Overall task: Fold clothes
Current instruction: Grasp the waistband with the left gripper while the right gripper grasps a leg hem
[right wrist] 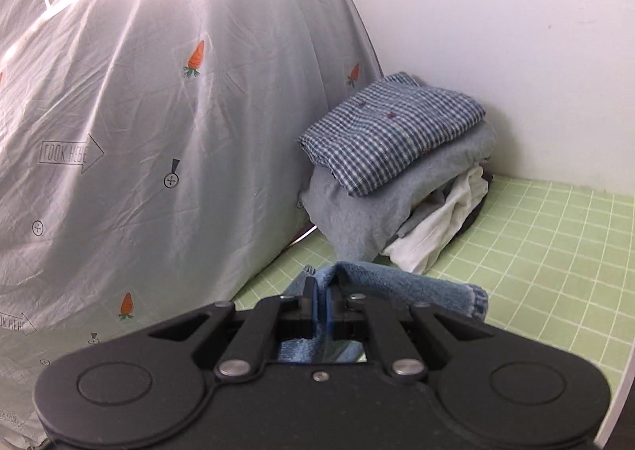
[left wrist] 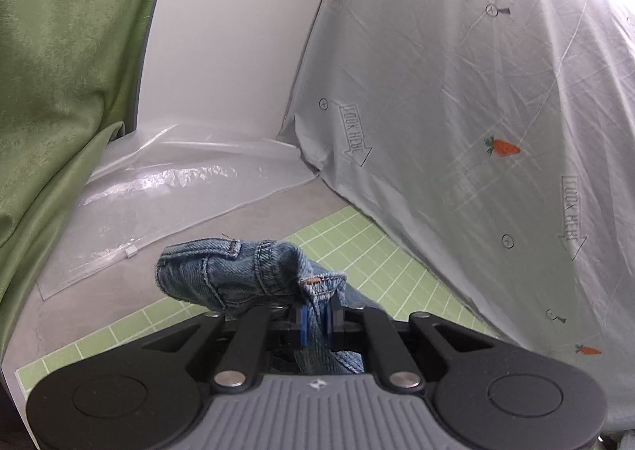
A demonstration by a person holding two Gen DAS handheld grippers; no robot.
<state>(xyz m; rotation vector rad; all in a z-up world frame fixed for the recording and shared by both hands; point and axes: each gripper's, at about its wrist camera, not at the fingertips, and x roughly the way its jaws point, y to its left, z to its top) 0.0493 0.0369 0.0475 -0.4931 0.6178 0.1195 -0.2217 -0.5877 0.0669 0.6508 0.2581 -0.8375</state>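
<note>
My left gripper (left wrist: 317, 311) is shut on a blue denim garment (left wrist: 238, 271); its waistband end with seams and a belt loop bunches up ahead of the fingers, above the green grid mat (left wrist: 377, 263). My right gripper (right wrist: 321, 297) is shut on another part of the blue denim garment (right wrist: 416, 287), a hemmed end that drapes to the right over the green grid mat (right wrist: 547, 243). The rest of the garment hangs below both grippers, hidden.
A stack of folded clothes (right wrist: 397, 164), checked shirt on top, sits by the white wall. A grey sheet with carrot prints (left wrist: 476, 112) (right wrist: 139, 112) rises behind the mat. A clear plastic bag (left wrist: 158, 196) and green curtain (left wrist: 51, 92) lie at the left.
</note>
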